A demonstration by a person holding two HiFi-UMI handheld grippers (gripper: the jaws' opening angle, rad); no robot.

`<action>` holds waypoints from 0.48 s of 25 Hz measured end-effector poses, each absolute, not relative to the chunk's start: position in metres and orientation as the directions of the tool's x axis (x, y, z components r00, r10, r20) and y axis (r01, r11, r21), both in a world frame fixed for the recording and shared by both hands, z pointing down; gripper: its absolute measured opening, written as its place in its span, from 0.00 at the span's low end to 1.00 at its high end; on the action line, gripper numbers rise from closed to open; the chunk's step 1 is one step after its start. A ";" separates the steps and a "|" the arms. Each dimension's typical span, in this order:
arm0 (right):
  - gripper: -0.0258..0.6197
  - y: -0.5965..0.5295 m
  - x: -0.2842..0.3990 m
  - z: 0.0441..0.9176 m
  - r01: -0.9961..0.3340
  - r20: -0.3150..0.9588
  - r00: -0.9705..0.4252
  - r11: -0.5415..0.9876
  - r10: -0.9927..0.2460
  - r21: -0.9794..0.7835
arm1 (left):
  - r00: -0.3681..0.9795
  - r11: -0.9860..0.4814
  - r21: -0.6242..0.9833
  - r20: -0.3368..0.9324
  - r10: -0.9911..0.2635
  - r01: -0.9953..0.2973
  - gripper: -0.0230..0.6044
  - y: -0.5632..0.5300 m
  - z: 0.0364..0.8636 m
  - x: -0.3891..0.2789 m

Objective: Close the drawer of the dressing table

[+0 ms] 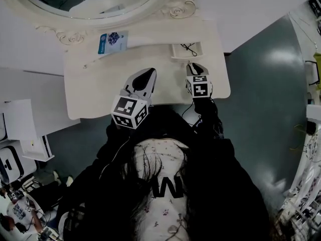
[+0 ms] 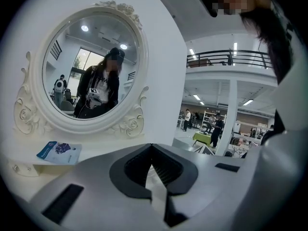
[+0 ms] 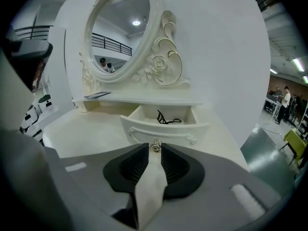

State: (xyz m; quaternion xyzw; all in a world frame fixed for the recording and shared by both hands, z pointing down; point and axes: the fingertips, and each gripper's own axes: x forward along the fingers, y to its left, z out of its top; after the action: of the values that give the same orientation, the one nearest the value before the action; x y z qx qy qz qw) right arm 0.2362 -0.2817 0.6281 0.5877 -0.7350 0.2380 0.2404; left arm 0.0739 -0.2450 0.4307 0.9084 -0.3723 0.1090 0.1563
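Note:
The white dressing table [image 1: 100, 89] has a small drawer [image 1: 186, 50] pulled out at its back right, under the shelf. A black cord [image 3: 168, 119] lies inside the drawer [image 3: 163, 128]. My right gripper [image 1: 194, 66] points at the drawer front, and its jaws stand slightly apart. The drawer's shiny knob [image 3: 156, 146] sits right at the tips of the right gripper [image 3: 155, 149]; I cannot tell whether they touch it. My left gripper [image 1: 149, 73] hovers over the tabletop left of the drawer. In its own view the left gripper [image 2: 152, 147] is shut on nothing.
An oval mirror in a carved frame [image 1: 173, 6] stands at the back of the table. A blue leaflet [image 1: 112, 42] lies on the shelf below it. White shelving [image 1: 22, 134] stands to the left, and grey-green floor [image 1: 266, 99] lies to the right.

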 end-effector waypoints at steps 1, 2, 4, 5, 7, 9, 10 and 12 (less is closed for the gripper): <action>0.16 -0.284 0.236 0.631 -0.980 0.638 -0.186 0.188 -0.747 -0.065 | 0.700 -0.675 0.203 0.317 -0.640 -0.710 0.04 -0.248 0.432 0.073; 0.16 -0.286 0.237 0.633 -0.982 0.640 -0.179 0.176 -0.747 -0.069 | 0.700 -0.676 0.203 0.321 -0.638 -0.708 0.04 -0.250 0.433 0.073; 0.18 -0.287 0.239 0.635 -0.984 0.637 -0.175 0.145 -0.751 -0.099 | 0.703 -0.677 0.209 0.325 -0.632 -0.705 0.04 -0.254 0.436 0.071; 0.18 -0.288 0.240 0.635 -0.984 0.634 -0.178 0.129 -0.753 -0.122 | 0.704 -0.677 0.213 0.325 -0.631 -0.705 0.04 -0.257 0.437 0.071; 0.18 -0.288 0.240 0.636 -0.982 0.628 -0.185 0.115 -0.756 -0.151 | 0.702 -0.672 0.218 0.326 -0.633 -0.707 0.04 -0.263 0.439 0.068; 0.18 -0.289 0.239 0.636 -0.981 0.627 -0.188 0.120 -0.756 -0.149 | 0.700 -0.668 0.223 0.326 -0.635 -0.710 0.04 -0.268 0.441 0.067; 0.19 -0.289 0.239 0.636 -0.982 0.630 -0.188 0.124 -0.753 -0.145 | 0.701 -0.667 0.227 0.325 -0.635 -0.710 0.04 -0.270 0.442 0.068; 0.19 -0.289 0.240 0.637 -0.981 0.637 -0.190 0.128 -0.747 -0.142 | 0.703 -0.667 0.233 0.323 -0.633 -0.708 0.04 -0.273 0.443 0.069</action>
State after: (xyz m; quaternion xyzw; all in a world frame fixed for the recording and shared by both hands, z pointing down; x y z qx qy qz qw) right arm 0.2395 -0.2888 0.6371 0.5999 -0.7204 0.2756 0.2124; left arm 0.0687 -0.2726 0.4430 0.9065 -0.3699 0.1077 0.1726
